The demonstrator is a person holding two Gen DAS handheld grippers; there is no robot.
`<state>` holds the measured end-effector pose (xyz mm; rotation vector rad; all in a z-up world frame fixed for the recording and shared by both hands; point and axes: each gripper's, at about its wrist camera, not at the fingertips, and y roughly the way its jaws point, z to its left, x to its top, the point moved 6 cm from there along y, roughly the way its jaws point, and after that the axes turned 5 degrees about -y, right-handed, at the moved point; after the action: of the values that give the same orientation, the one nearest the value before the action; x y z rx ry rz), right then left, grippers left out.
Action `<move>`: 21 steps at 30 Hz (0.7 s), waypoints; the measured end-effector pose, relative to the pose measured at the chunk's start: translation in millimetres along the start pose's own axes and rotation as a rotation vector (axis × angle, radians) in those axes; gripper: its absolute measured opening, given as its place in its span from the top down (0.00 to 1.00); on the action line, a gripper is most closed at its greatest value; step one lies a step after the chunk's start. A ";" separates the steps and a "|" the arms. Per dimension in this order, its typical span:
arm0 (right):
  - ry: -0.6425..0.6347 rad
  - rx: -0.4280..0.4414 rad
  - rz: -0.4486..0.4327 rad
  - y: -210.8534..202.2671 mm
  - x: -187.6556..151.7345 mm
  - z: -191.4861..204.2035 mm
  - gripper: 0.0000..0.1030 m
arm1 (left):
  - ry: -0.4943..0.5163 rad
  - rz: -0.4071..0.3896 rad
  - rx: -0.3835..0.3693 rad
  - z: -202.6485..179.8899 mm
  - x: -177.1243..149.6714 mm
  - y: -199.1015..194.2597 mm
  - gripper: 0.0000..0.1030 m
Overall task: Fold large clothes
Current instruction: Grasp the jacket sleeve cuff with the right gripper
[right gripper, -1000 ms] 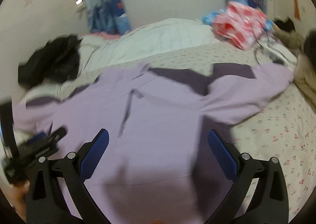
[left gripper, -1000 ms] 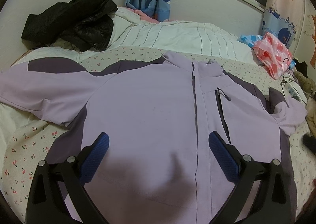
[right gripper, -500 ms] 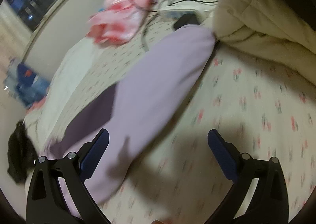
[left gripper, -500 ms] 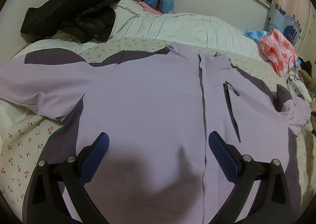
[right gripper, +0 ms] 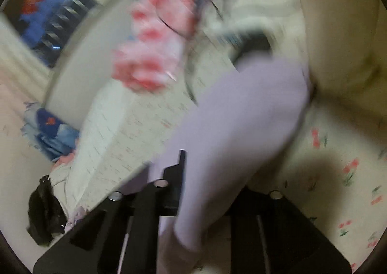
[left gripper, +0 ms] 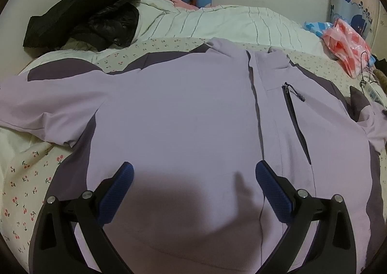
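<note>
I see the jacket (left gripper: 183,114) flat on the bed (left gripper: 31,177), collar away from me, hem near, its smooth lilac sleeves spread out sideways. My left gripper (left gripper: 193,177) hangs over the hem, jaws wide, a little lower than before. My right gripper (right gripper: 193,177) has just clamped the sleeve (right gripper: 232,114), blurred.

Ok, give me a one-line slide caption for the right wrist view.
Right gripper shut on the lilac jacket's sleeve, over the cherry-print bedsheet.

Lilac jacket (left gripper: 174,109), cherry-print sheet (left gripper: 26,177)
</note>
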<state>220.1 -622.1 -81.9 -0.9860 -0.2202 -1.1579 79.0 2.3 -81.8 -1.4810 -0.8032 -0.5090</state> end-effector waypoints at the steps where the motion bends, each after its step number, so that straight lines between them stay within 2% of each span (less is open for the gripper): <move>1: 0.001 0.025 -0.029 -7.9 0.4 2.8 0.90 | -0.003 0.000 -0.002 0.0 0.4 -0.1 0.06; 3: 0.059 0.034 -0.061 -16.1 -1.9 -8.4 0.87 | -0.008 0.004 -0.005 0.5 0.5 0.0 0.06; 4: 0.093 0.026 -0.051 -13.3 -5.3 -18.3 0.70 | -0.010 0.008 -0.008 0.7 0.1 0.5 0.06; 5: 0.135 -0.002 -0.026 -7.9 -9.7 -30.2 0.38 | -0.010 0.012 -0.011 0.9 -0.4 1.0 0.06; 6: 0.184 -0.036 -0.009 -2.6 -13.1 -42.6 0.29 | -0.009 0.015 -0.011 1.2 -0.2 1.2 0.06; 10: 0.242 0.006 -0.056 1.0 -0.2 -50.9 0.22 | -0.007 0.025 -0.006 2.1 -0.9 3.0 0.06; 11: 0.253 0.034 -0.062 2.0 3.1 -51.2 0.25 | -0.006 0.029 -0.005 1.5 -1.1 3.4 0.06; 12: 0.263 0.080 -0.062 4.6 8.0 -48.1 0.34 | -0.006 0.032 -0.005 1.5 -1.6 4.6 0.06; 13: 0.260 0.091 -0.057 8.2 12.4 -46.2 0.62 | -0.005 0.035 -0.003 1.3 -2.2 4.9 0.06; 14: 0.239 0.080 -0.050 9.4 17.3 -41.9 0.76 | -0.004 0.037 -0.002 1.5 -2.7 5.1 0.06; 16: 0.181 0.073 -0.075 3.2 26.4 -29.8 0.85 | -0.004 0.040 0.000 1.7 -3.2 5.2 0.06; 18: 0.113 0.088 -0.136 -11.5 30.8 -13.5 0.86 | -0.003 0.041 0.001 2.3 -3.3 4.6 0.06; 21: 0.143 0.030 -0.109 -10.6 23.3 -23.0 0.87 | 0.000 0.049 0.001 1.7 -4.8 5.8 0.06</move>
<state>213.8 -655.3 -75.4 -0.8693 -0.1774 -1.3155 79.9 3.6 -89.3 -1.4964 -0.7653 -0.4711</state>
